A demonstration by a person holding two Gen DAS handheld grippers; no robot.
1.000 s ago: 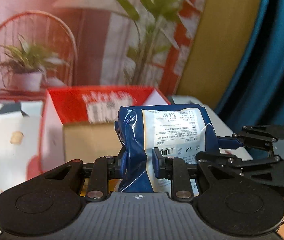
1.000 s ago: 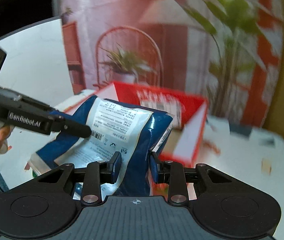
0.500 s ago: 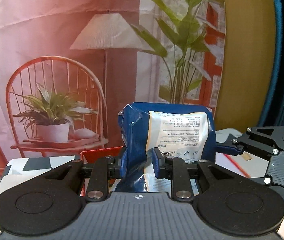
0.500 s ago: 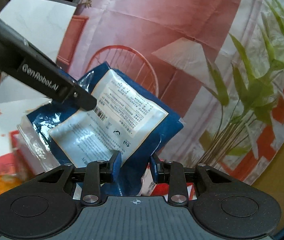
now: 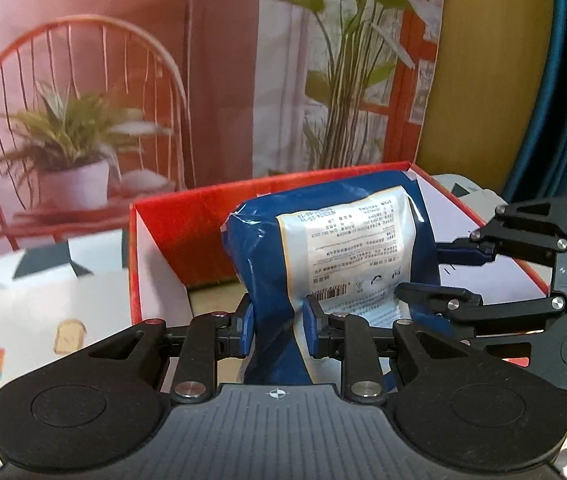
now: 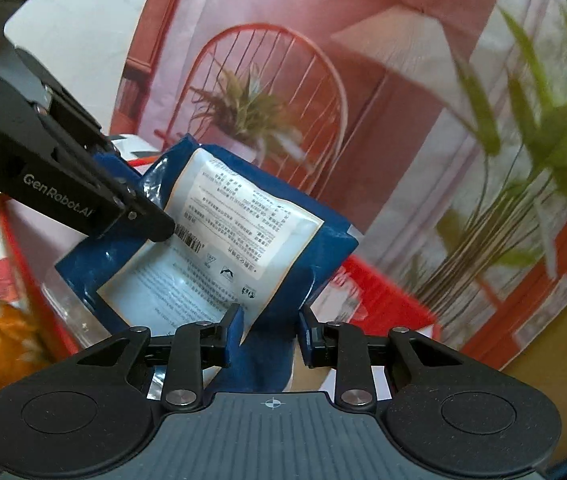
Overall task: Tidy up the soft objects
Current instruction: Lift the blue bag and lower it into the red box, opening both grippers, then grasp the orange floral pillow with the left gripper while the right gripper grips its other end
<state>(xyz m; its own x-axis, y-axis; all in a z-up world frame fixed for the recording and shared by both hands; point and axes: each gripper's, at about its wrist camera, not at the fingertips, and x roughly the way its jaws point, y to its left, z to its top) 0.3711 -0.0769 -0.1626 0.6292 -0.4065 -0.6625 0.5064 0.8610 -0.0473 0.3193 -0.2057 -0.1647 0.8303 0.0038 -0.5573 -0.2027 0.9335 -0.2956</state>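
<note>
Now both hand-held grippers, left (image 5: pixel 276 330) and right (image 6: pixel 269 334), clamp the crinkly blue plastic pouch (image 5: pixel 339 264), lowered from backdrop height over the open red cardboard box (image 5: pixel 187 220), ready for release

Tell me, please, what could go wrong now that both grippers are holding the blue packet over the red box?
1. The left gripper and right gripper each pinch only a fold of the soft blue packet; slippery film may slide out.
2. If one lets go first, the packet could swing and catch the wall of the red box.
3. Pulling apart may tear the film.
</note>
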